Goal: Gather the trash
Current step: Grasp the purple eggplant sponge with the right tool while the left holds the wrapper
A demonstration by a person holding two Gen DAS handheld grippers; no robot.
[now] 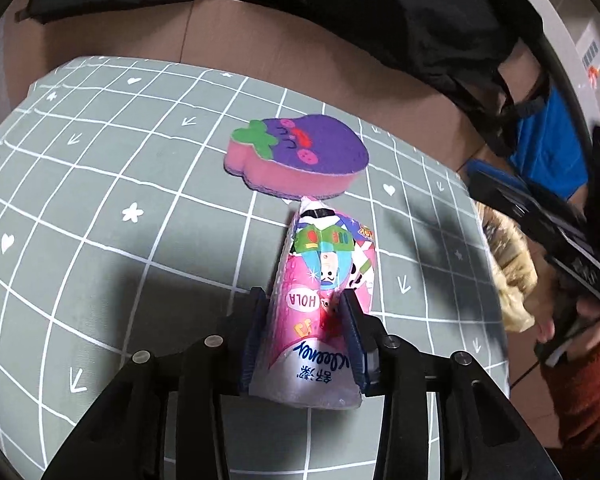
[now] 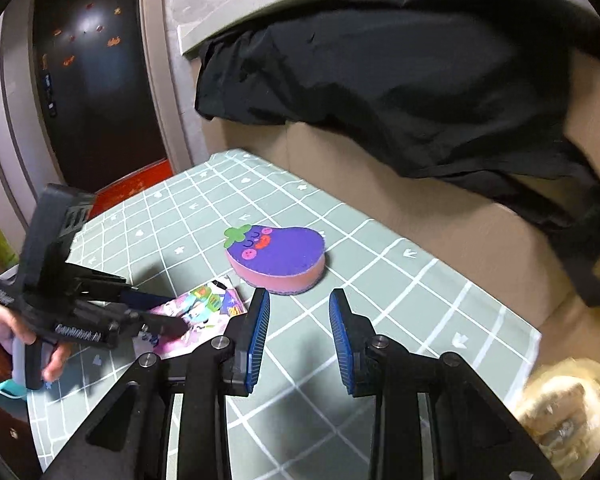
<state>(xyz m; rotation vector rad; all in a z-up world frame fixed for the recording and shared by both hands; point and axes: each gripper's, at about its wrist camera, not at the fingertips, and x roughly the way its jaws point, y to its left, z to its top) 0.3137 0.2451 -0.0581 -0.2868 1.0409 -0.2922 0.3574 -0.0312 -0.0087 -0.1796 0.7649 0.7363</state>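
The left gripper (image 1: 304, 300) seems to clasp a pink printed tissue packet (image 1: 328, 280) lying on the green grid-patterned surface (image 1: 100, 200). The right gripper (image 2: 298, 312) hangs empty, jaws apart. Just beyond the packet lies a purple eggplant-shaped sponge (image 2: 278, 258); black cloth (image 2: 400, 80) drapes behind.

**Room and surroundings**

Tabletop (image 2: 400, 280) under grey-green cloth, white grid with hearts, stars, arrows. Brown cardboard backing (image 2: 440, 208) behind, black fabric (image 2: 400, 80) draped over. Dark door (image 2: 96, 80), grey frame, left. Red floor strip (image 2: 140, 184) below the door.
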